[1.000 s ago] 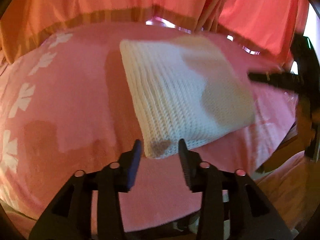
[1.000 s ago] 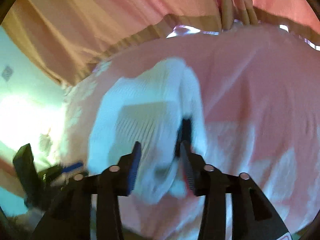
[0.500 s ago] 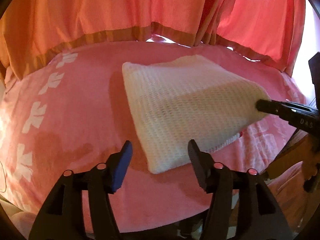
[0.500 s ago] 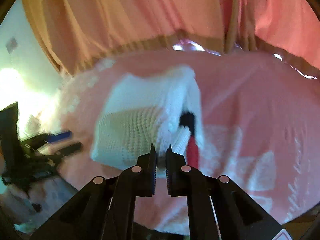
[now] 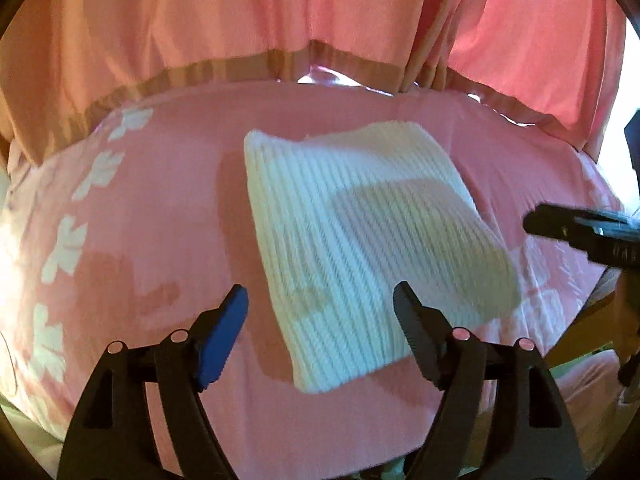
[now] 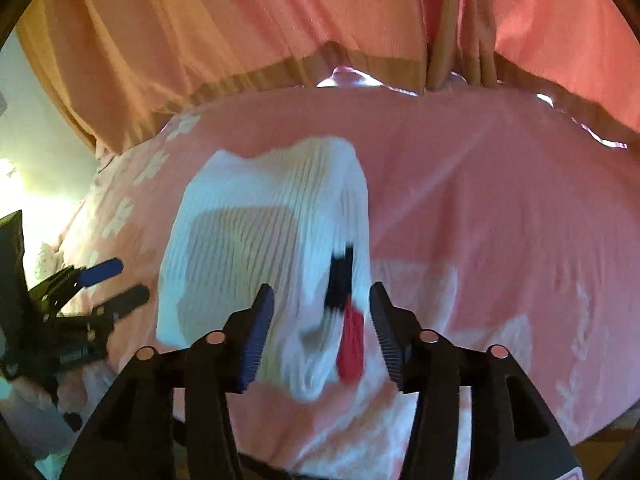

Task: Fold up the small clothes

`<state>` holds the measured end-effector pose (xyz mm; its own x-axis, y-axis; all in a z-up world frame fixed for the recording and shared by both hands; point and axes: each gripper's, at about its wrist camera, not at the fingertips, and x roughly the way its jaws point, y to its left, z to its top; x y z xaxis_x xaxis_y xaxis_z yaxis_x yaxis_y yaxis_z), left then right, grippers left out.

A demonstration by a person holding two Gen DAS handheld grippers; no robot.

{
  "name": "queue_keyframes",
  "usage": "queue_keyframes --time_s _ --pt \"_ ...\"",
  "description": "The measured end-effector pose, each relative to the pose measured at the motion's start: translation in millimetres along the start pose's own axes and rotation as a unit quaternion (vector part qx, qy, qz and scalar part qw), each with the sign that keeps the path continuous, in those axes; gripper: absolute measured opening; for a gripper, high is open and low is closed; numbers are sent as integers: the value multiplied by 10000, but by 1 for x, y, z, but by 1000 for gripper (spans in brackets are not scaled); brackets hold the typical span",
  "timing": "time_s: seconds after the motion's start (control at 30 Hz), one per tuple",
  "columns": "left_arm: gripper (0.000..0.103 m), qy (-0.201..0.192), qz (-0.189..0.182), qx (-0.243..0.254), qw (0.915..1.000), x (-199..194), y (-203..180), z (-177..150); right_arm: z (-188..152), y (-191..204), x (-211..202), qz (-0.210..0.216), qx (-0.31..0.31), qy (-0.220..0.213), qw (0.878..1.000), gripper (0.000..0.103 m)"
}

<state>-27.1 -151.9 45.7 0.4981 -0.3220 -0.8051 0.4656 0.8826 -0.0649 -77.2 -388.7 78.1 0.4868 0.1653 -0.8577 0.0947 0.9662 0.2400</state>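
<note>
A white ribbed knit garment (image 5: 368, 248) lies folded on the pink cloth-covered surface (image 5: 160, 240). My left gripper (image 5: 320, 332) is open just above its near corner, touching nothing. In the right wrist view the garment (image 6: 256, 240) shows a black and red patch (image 6: 344, 312) on its near end. My right gripper (image 6: 320, 332) is open with its jaws on either side of that end, holding nothing. The right gripper's finger (image 5: 568, 228) shows at the right of the left wrist view, and the left gripper (image 6: 100, 288) at the left of the right wrist view.
Pink and orange curtains (image 5: 280, 12) hang close behind the surface. White flower prints (image 5: 64, 248) run along the cloth's left side. The surface's edge drops off at the right (image 5: 580, 320) and near side.
My right gripper was shut on the garment's near end half a second ago and is now open. My left gripper has opened wider and pulled back slightly.
</note>
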Motion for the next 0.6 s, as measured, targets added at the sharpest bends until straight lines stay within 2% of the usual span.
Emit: queue_keyframes --time_s 0.1,0.33,0.47,0.6 --pt "75 -2 34 54 10000 8 -3 8 16 6 25 -48 -104 152 9998 58" --pt "78 179 165 75 9997 47 1 18 31 -5 87 -86 -2 669 9977 59" --pt "78 430 -35 -172 9989 66 11 20 30 -16 97 -1 117 755 9971 70" --pt "82 391 -167 -275 9987 68 15 20 29 -23 97 234 318 789 9961 71"
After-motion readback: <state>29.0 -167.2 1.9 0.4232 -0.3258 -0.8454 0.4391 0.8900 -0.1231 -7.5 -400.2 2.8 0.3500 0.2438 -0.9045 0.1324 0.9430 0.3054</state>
